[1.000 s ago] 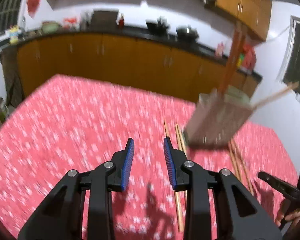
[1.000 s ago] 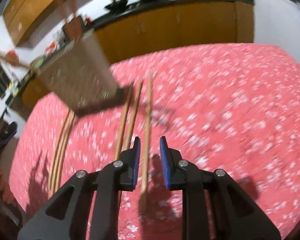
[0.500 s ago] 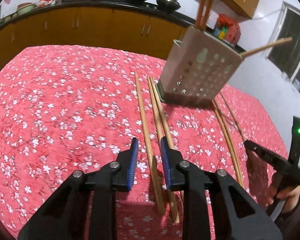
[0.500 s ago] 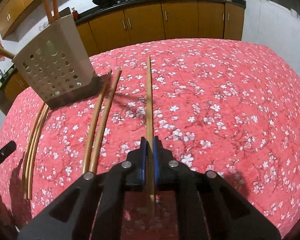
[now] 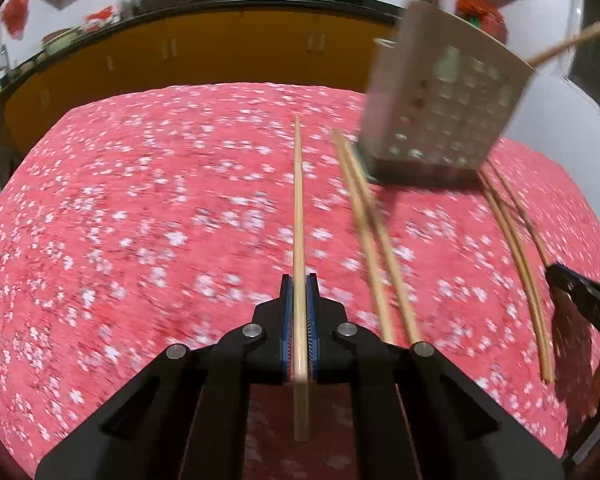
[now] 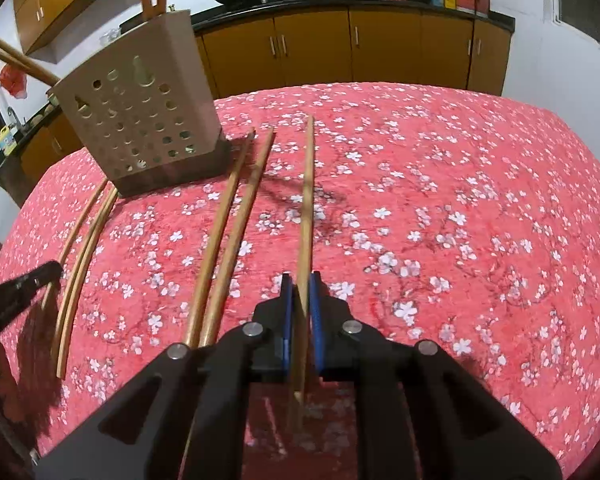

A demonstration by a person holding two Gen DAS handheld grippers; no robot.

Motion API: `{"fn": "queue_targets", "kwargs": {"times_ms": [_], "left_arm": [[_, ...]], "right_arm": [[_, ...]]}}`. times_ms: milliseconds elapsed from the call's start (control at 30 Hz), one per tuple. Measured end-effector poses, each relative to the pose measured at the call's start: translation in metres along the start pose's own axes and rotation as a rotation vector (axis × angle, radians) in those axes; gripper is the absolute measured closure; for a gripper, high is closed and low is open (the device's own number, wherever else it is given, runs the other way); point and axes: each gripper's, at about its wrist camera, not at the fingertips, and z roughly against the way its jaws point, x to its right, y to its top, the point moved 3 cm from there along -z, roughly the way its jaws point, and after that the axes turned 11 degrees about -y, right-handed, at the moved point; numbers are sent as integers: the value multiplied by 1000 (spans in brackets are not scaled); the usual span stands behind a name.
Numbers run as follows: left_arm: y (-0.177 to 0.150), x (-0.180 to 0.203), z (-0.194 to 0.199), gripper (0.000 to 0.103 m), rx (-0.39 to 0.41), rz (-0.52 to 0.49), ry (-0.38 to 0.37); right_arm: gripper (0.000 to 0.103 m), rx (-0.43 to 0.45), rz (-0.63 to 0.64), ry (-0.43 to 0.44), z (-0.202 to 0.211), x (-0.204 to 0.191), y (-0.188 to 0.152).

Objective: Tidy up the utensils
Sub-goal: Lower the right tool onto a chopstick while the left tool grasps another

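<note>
L tool (image 5: pixel 298 320) clamping L chopstick (image 5: pixel 298 200) near its butt end, lengthwise, prob for tip-first drop | R tool (image 6: pixel 300 312) pinching R chopstick (image 6: pixel 306 200) likewise | holder (image 6: pixel 140 112) standing upper left of R view | spare sticks (image 6: pixel 228 232) lying on tabletop (image 6: pixel 460 200)

Five loose chopsticks (image 6: pixel 306 200), one holder (image 6: pixel 140 112)

The left gripper (image 5: pixel 299 284) is matte black plastic with angular, triangular-cutout linkage arms, round silver screw heads at the pivots, and blue ribbed pads (image 5: pixel 286 320) lining its fingers. The right gripper (image 6: pixel 301 282) is built alike: black arms, silver screws, blue pads (image 6: pixel 316 320).
</note>
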Motion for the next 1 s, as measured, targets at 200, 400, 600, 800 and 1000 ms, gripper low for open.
{"fn": "queue_targets", "kwargs": {"times_ms": [200, 400, 600, 800, 1000], "left_arm": [[2, -19, 3, 95, 18, 43, -16], [1, -22, 4, 95, 20, 52, -24], [0, -25, 6, 95, 24, 70, -39], [-1, -27, 8, 95, 26, 76, -45], [-1, -28, 9, 95, 28, 82, -52]], "right_arm": [[95, 9, -28, -19, -10, 2, 8], [95, 6, -35, -13, -14, 4, 10], [95, 3, -28, -23, -15, 2, 10], [95, 2, -31, -19, -15, 1, 8], [95, 2, -32, -17, -15, 1, 8]]}}
